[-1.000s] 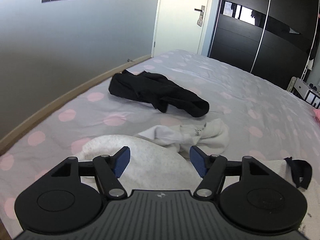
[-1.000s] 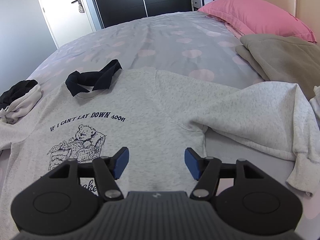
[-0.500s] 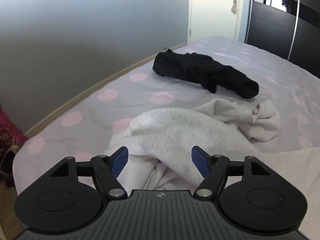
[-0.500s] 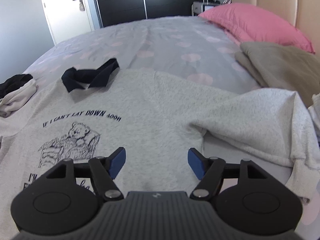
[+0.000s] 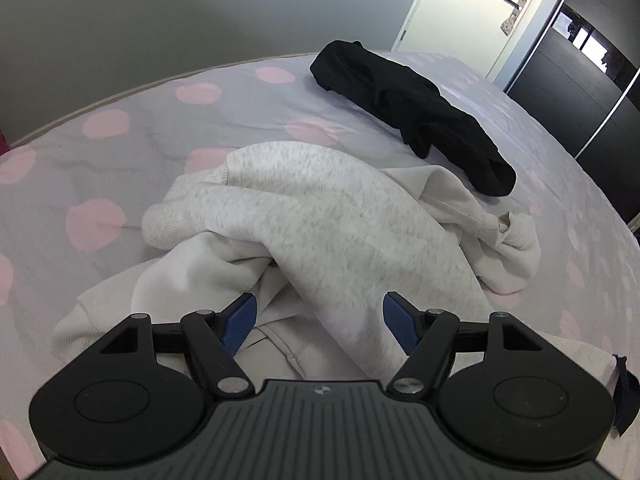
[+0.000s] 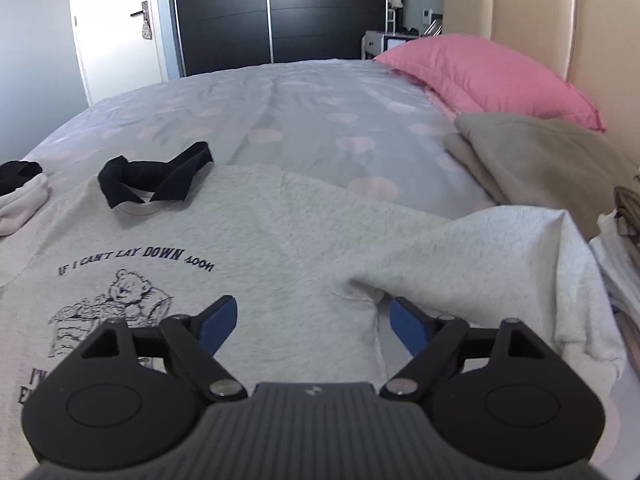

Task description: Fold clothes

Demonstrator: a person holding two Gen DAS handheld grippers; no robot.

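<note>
- A grey sweatshirt [image 6: 288, 248] lies spread front-up on the bed [image 6: 304, 108], its dark print of a bear with the words "IF I CAN'T LAY DOWN SOON" facing the right wrist camera.
- One sleeve [image 6: 500, 248] runs out to the right and drapes over the edge of a stack of folded clothes [image 6: 616, 256].
- The other sleeve [image 5: 304, 208] is bunched in a heap on the dotted sheet, lying over a crumpled white garment [image 5: 472, 216].
- The right gripper [image 6: 312, 320] hovers over the sweatshirt near the armpit seam; its jaws are opening, the blue pads stand apart above the cloth and grip nothing.
- The left gripper [image 5: 318, 316] points down at the bunched sleeve; its jaws are spread wide, the sleeve's cloth lies between the pads, but they do not press on it.
- A small black garment [image 6: 156, 178] rests on the sweatshirt's neckline.
- A larger black garment [image 5: 412, 108] lies beyond the heap, just beside the white one.
- A pink pillow [image 6: 488, 76] and a folded beige blanket [image 6: 544, 156] sit by the padded headboard [image 6: 532, 12].
- Behind the bed stand a dark wardrobe [image 6: 276, 16] and a white door [image 6: 116, 32].
</note>
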